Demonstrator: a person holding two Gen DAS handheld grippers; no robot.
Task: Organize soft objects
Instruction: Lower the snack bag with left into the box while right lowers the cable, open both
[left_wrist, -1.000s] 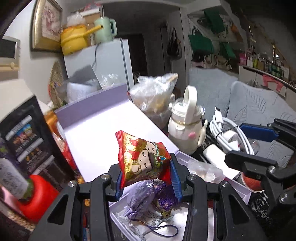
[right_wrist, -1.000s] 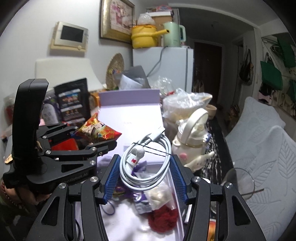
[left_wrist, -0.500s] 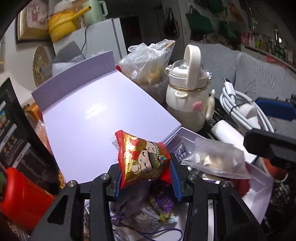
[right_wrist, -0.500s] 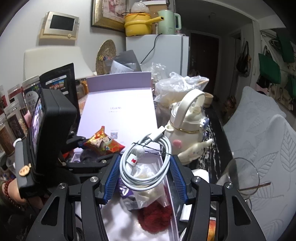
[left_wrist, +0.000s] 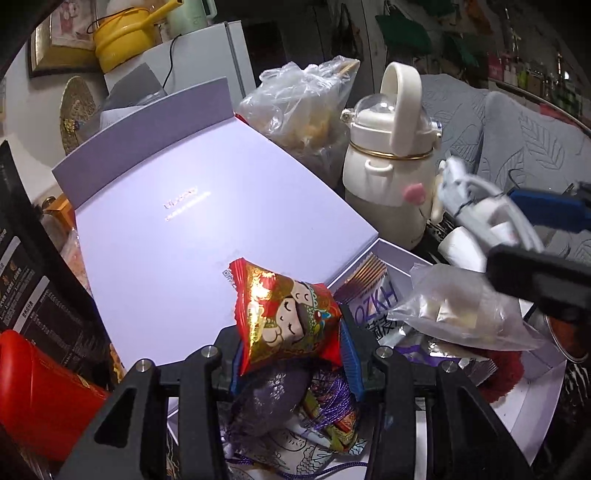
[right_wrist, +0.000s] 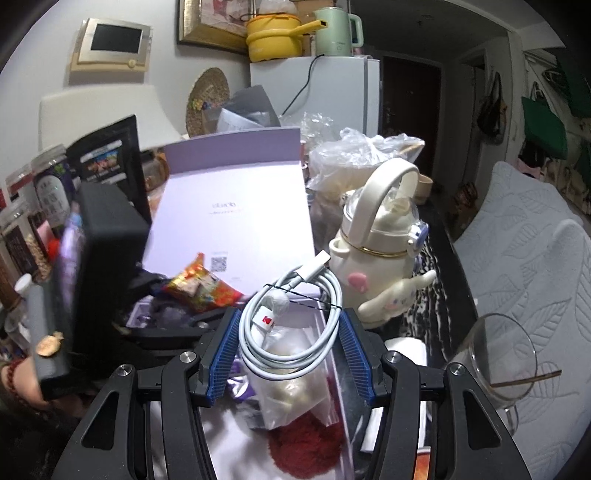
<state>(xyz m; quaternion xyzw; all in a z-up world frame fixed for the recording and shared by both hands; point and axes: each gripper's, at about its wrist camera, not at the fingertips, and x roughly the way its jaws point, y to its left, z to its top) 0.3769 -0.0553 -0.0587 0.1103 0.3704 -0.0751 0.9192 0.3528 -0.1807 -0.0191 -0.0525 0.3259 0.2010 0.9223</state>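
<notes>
My left gripper (left_wrist: 291, 354) is shut on a red and gold snack packet (left_wrist: 284, 317) and holds it low over the open lavender box (left_wrist: 532, 406). The packet also shows in the right wrist view (right_wrist: 201, 291). My right gripper (right_wrist: 290, 350) is shut on a coiled white charging cable (right_wrist: 291, 317), above the box's right side. In the box lie a purple pouch (left_wrist: 269, 395), a clear bag (left_wrist: 461, 314), a red fluffy thing (right_wrist: 306, 443) and a foil sachet (left_wrist: 376, 299).
The box lid (left_wrist: 207, 206) stands open behind. A cream kettle-shaped bottle (right_wrist: 380, 236) and a plastic bag (left_wrist: 306, 103) stand at the right back. A glass cup (right_wrist: 495, 354) is at the right. Jars (right_wrist: 48, 192) and a red container (left_wrist: 40, 398) crowd the left.
Both grippers have moved down and closer over the box with their loads. The lid and the box contents now fill more of both views.
</notes>
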